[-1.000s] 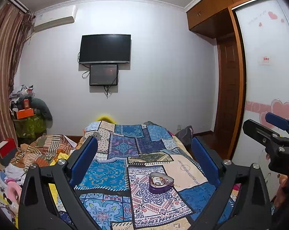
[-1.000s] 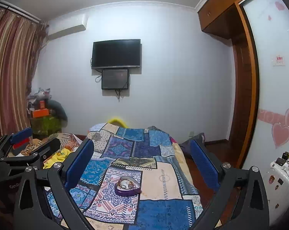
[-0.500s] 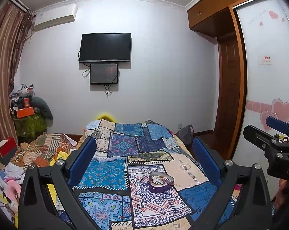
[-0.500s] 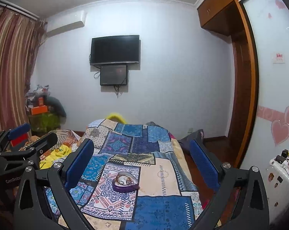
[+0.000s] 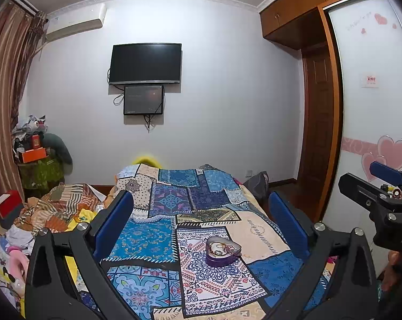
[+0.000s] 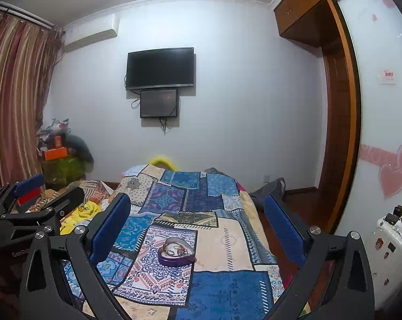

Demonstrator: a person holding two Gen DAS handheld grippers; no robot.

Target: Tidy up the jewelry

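Covering the bed, a patchwork quilt [image 5: 174, 229] carries a heart-shaped tin [image 5: 222, 250] of jewelry near its middle. Both claws, left [image 5: 201, 221] and right [image 6: 198, 221], gape wide and empty above it, facing a wall television [image 6: 160, 68].

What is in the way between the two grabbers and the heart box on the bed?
Nothing visible. The purple heart-shaped box lies alone on the patchwork bedspread, jewelry inside. Both the left gripper and the right gripper are open, with only bare bedspread between them and the box.
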